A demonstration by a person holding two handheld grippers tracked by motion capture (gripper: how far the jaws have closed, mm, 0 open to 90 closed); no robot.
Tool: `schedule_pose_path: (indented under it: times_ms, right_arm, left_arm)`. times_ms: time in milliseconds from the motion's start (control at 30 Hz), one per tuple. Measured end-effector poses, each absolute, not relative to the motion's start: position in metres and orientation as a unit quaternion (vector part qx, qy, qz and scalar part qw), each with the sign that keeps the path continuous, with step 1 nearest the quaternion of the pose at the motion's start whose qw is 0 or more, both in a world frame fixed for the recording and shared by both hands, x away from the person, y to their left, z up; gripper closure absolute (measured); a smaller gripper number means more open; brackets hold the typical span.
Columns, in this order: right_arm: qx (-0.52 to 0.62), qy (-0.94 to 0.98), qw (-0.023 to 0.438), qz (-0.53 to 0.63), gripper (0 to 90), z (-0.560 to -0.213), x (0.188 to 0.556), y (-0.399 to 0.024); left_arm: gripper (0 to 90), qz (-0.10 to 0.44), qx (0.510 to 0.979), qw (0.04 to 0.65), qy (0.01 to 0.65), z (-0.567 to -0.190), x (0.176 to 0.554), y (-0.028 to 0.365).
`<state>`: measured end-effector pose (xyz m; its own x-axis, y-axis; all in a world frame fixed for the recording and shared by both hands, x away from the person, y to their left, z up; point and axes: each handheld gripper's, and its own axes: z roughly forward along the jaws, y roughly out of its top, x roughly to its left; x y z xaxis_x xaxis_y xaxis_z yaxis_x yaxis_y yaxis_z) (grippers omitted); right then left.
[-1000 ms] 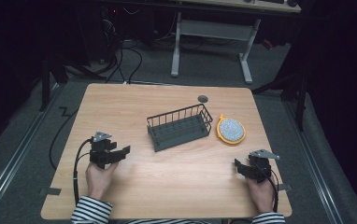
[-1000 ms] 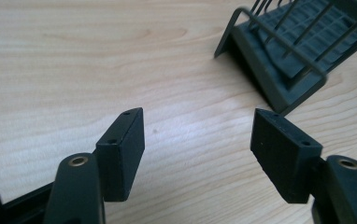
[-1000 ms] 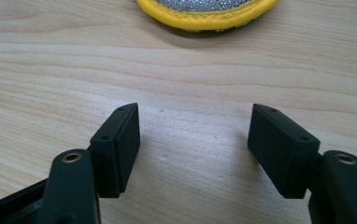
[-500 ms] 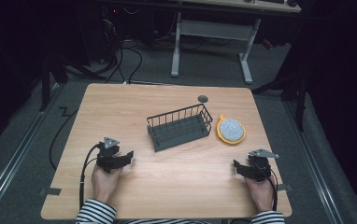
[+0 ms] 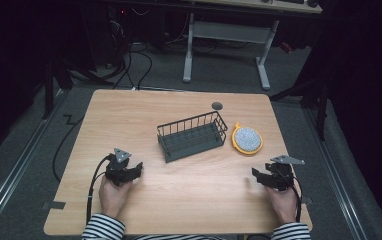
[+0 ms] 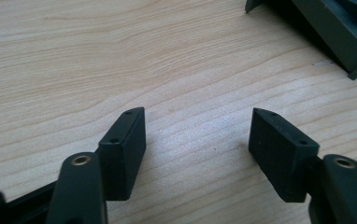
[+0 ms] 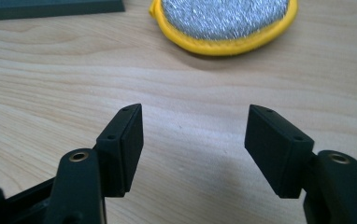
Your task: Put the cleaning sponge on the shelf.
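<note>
While the wire rack (image 5: 192, 136) sits mid-table w/ yellow-rimmed pad (image 5: 247, 139) just right of it, L gripper (image 5: 131, 173) and R gripper (image 5: 258, 176) rest nearer the person, jaws wide, just closing slightly, empty. L has come down since earlier frame.

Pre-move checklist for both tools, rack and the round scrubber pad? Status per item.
1. Left tool empty: ok, jaws apart with bare wood between them in the left gripper view, though they have just been closing a little.
2. Right tool empty: ok, jaws apart, nothing between, also just closing a little.
3. Scrubber pad reachable: ok, it lies flat straight ahead of the right tool, not touched.
4. Wire rack upright and empty: ok.
5. Pad clear of rack: ok, a gap of table shows between them.
6. Path from right tool to pad free: ok.
</note>
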<state>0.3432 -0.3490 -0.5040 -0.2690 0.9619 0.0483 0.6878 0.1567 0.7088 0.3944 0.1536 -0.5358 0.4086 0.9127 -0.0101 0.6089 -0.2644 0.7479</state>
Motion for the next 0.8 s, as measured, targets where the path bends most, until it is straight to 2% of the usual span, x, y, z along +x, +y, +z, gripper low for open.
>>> schedule_pose_path:
  times_ms: [200,367,800]
  right_arm:
    - [0.554,0.735,0.22,0.324,41.5,-0.489,0.349,-0.345]
    - [0.559,0.735,0.214,0.319,35.8,-0.477,0.361,-0.345]
    - [0.571,0.728,0.196,0.324,35.6,-0.456,0.399,-0.346]
  left_arm:
    - [37.2,0.219,0.764,0.347,0.498,-0.536,0.394,0.154]
    - [36.3,0.218,0.765,0.347,0.497,-0.536,0.394,0.153]
    - [34.4,0.216,0.767,0.347,0.495,-0.536,0.394,0.153]
